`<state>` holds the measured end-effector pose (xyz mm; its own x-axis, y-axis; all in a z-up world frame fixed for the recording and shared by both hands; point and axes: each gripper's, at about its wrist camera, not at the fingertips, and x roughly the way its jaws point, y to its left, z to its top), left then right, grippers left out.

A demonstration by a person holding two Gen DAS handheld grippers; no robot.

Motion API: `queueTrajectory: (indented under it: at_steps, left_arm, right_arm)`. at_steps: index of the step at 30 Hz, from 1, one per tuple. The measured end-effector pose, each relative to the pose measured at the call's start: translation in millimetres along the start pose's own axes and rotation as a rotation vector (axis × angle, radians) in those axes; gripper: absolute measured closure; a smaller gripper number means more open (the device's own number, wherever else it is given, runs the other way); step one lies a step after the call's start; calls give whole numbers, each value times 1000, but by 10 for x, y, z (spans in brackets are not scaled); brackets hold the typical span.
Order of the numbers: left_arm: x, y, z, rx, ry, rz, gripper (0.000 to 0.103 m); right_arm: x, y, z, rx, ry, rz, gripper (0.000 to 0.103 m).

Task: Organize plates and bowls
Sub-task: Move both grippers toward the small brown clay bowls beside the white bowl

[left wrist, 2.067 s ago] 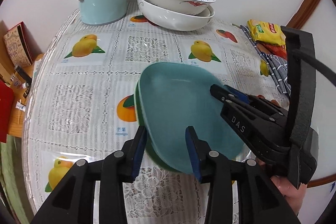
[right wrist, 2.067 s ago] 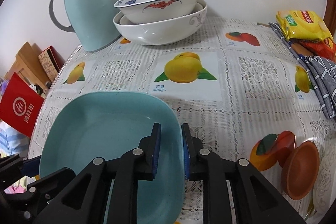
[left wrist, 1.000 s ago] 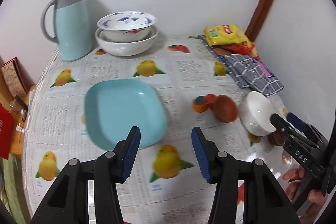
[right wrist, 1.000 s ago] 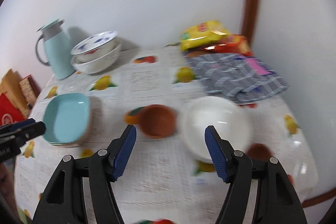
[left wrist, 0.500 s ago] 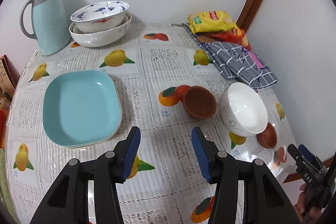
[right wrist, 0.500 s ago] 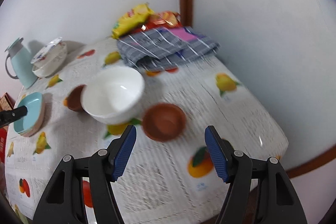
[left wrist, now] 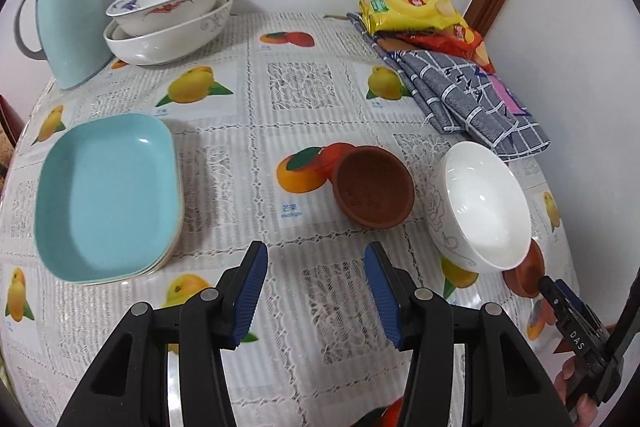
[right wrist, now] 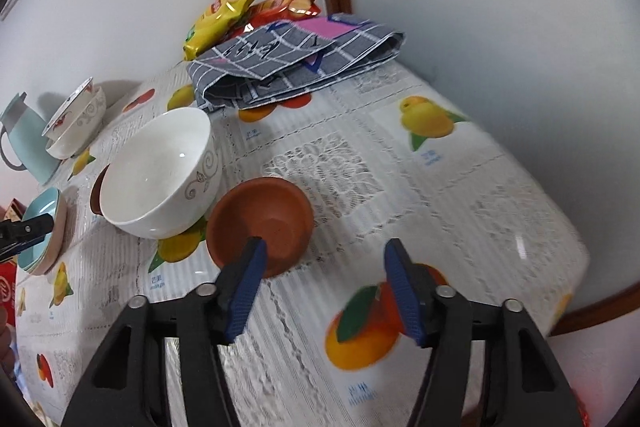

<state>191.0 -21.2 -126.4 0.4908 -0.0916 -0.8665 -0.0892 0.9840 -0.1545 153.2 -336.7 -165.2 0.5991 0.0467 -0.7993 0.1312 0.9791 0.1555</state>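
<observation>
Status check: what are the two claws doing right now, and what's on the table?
Left gripper open, empty. Right gripper open, just narrowing, beside brown bowl. White bowl alongside; nothing blocking.

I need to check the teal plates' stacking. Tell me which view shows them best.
The left wrist view: the teal plates lie fully visible from above, stacked edges showing. The right wrist view shows them only small at the frame edge, side-on, partly hidden.

Stacked turquoise square plates [left wrist: 106,195] lying flat at the left of the worktop. Two nested white bowls [left wrist: 170,15] at the back, the upper with blue and red pattern. Brown clay bowl [left wrist: 374,187] mid-worktop, tipped. White bowl [left wrist: 482,207] tilted beside it. Second clay bowl [right wrist: 260,223] just beside the white one.
</observation>
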Motion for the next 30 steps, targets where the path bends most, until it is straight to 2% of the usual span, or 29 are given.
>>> queueTrajectory:
  at_steps: [2,6,13,15,16,27,30]
  left_arm:
    - [86,-47,26,-1,17,-5,55]
    - [196,-130,61,-6,20,1,55]
    - [288,-205,101,-16,21,-1,55]
    - [314,-229,111,-5,27,-1,55]
    - [321,-233,113,-3,28,1,55]
    - [381,-250,130,-6,33,-8,55]
    - [403,-230,126,-5,42,-13,55]
  right_arm:
    - [129,-5,2,4,22,17,55]
    - [290,-8,8,-2,35,36,60]
    - [362,66,52,-49,17,46,73]
    - [378,62,61,-50,10,41,80]
    - [384,54,68,-49,6,39,86]
    - [393,60,98,-75,12,55,87]
    - [396,31,99,-62,10,65,83]
